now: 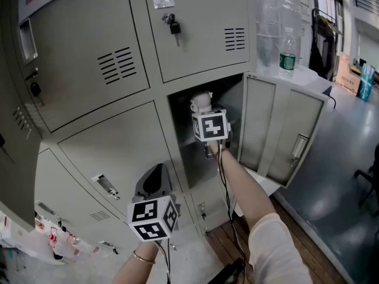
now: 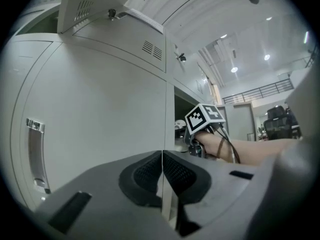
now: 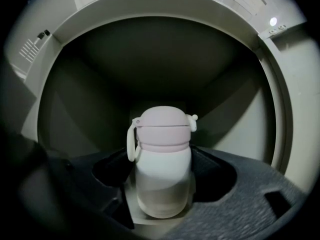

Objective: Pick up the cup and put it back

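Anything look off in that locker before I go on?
Nothing stands out. The cup stands upright on the locker floor, lid closed, no spill, between the right gripper's jaws. The left gripper is shut, outside the locker.

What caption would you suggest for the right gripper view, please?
Cup with a pink lid standing inside the locker compartment, between the jaws of the right gripper.
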Demonstrator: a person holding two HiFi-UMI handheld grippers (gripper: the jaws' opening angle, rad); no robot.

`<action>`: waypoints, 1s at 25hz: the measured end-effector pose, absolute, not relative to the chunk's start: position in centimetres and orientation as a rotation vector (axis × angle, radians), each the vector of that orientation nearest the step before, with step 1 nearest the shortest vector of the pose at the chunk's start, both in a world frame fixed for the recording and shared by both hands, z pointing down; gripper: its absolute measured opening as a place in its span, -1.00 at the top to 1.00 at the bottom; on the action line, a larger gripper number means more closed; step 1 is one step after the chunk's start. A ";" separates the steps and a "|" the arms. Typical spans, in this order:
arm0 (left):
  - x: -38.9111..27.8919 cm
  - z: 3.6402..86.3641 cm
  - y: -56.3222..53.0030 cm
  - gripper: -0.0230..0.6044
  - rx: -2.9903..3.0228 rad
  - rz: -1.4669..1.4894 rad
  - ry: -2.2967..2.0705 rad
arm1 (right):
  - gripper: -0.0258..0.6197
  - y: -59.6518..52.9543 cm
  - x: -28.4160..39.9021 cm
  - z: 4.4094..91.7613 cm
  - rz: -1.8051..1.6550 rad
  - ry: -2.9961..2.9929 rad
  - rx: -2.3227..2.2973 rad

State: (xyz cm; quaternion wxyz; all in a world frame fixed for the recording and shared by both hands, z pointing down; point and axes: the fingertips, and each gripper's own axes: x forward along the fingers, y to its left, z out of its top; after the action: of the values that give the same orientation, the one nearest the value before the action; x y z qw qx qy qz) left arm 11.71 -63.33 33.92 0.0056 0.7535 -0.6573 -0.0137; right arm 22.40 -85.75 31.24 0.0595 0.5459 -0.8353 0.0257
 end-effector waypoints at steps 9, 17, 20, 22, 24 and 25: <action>11.7 34.2 -62.3 0.90 2.354 -0.025 -2.061 | -0.15 -85.3 22.2 31.5 -0.050 -2.481 1.645; 10.9 34.3 -61.1 0.90 2.349 -0.015 -2.070 | -0.15 -84.8 22.6 31.2 -0.042 -2.497 1.676; 10.5 34.1 -60.5 0.90 2.344 -0.035 -2.072 | -0.15 -83.6 22.6 31.0 -0.038 -2.502 1.681; 10.4 34.1 -60.0 0.90 2.342 -0.041 -2.069 | -0.15 -82.9 22.8 30.6 -0.050 -2.498 1.692; 10.3 34.1 -59.5 0.90 2.344 -0.040 -2.069 | -0.15 -82.4 23.1 30.2 -0.063 -2.500 1.707; 10.3 34.1 -59.3 0.90 2.345 -0.041 -2.069 | -0.15 -82.1 23.3 30.2 -0.060 -2.497 1.714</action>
State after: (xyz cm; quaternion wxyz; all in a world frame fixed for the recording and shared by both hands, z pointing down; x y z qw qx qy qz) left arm 10.25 -59.30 34.08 0.0071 0.7498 -0.6614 -0.0131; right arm 23.34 -82.14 30.20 0.0562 0.5650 -0.8229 -0.0199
